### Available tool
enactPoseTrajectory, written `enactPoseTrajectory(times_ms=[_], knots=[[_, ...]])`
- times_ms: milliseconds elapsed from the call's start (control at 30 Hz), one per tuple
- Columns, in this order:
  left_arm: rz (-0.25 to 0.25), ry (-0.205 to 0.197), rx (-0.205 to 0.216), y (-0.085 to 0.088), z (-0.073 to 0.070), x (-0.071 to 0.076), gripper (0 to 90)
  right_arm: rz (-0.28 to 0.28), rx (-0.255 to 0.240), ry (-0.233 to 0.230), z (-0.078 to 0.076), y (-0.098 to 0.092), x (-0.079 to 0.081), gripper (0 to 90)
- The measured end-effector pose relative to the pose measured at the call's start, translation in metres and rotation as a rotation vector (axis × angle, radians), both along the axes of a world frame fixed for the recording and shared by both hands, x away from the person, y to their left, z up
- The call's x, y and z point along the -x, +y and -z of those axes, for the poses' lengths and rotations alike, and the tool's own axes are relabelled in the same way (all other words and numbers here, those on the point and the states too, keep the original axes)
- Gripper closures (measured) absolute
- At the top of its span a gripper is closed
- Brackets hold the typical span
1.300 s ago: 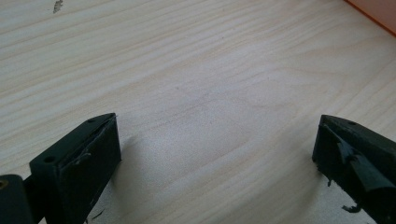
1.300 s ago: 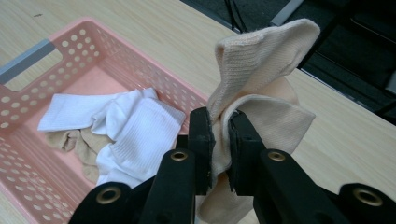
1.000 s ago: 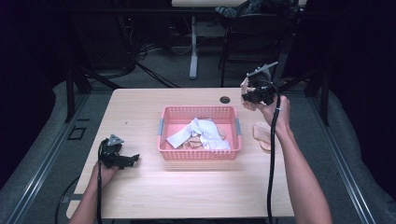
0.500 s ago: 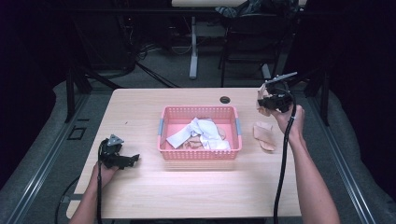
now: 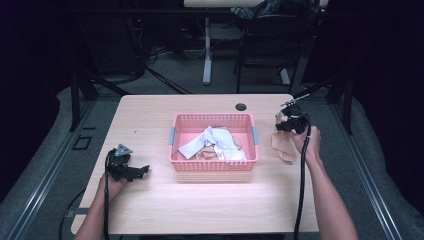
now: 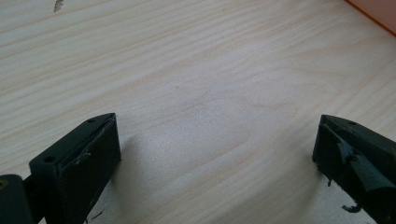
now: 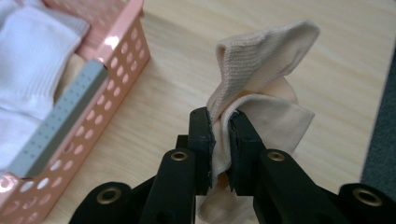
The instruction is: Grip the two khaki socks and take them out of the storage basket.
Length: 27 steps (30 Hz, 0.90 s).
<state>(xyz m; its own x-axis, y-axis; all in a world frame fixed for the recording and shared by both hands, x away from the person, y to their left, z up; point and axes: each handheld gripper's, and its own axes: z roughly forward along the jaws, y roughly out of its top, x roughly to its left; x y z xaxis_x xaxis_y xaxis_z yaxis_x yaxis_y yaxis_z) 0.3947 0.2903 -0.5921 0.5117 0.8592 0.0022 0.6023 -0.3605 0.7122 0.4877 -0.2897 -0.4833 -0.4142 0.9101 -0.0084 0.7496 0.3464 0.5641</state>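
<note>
Right tongs [image 7: 219, 128] are clenched on a beige sock [image 7: 261, 70], the cloth pinched between the jaws with its loose end folded up above them. In the high view these right tongs [image 5: 287, 124] stand low over the right side of the tabletop [image 5: 210, 200], just beside the pink basket [image 5: 214, 165] and outside it, with the beige sock [image 5: 285, 146] lying on the wood under them.

Left tongs [image 5: 142, 170] rest at the left of the tabletop, well apart from the basket; their own view shows the jaws spread wide over bare wood, released and holding nothing.

The basket holds white socks [image 5: 215, 141] and some beige cloth beneath them, too crumpled to count.

Assessment: the work appears to be emptying the basket onto the tabletop, one piece at a time. One beige sock is out and being laid down at the right, not yet let go. Several pieces remain in the basket, so most of the job is still to do
</note>
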Motion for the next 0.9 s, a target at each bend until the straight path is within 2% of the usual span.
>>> enactPoseTrajectory(times_ms=[100,267,300,433,500,533,767,833,900], knots=[[0.000,0.000,0.000,0.000,0.000,0.000,0.8,-0.012,-0.005,0.047,0.010,0.002,-0.003,80.8],[0.000,0.000,0.000,0.000,0.000,0.000,0.8,0.002,-0.034,0.081,0.020,0.005,-0.010,80.3],[0.001,0.000,0.000,0.000,0.000,0.000,0.8,-0.003,-0.029,0.104,0.024,0.007,-0.012,80.1],[0.001,0.000,0.000,0.000,0.000,0.000,0.8,-0.001,-0.030,0.129,0.032,0.010,-0.015,80.1],[0.001,0.000,0.000,0.000,0.000,0.000,0.8,-0.016,0.006,0.156,0.039,0.013,-0.016,80.1],[0.001,0.000,0.000,0.000,0.000,0.000,0.8,-0.011,0.015,0.159,0.043,0.014,-0.016,79.9],[-0.003,0.003,0.003,0.000,0.000,0.001,0.8,-0.012,0.001,0.214,0.057,0.011,-0.018,75.3],[-0.003,0.003,0.003,0.000,0.000,0.001,0.8,0.009,-0.020,0.210,0.059,0.011,-0.018,74.2],[-0.003,0.003,0.003,0.000,0.000,0.001,0.8,-0.006,-0.023,0.211,0.059,0.010,-0.019,69.9]])
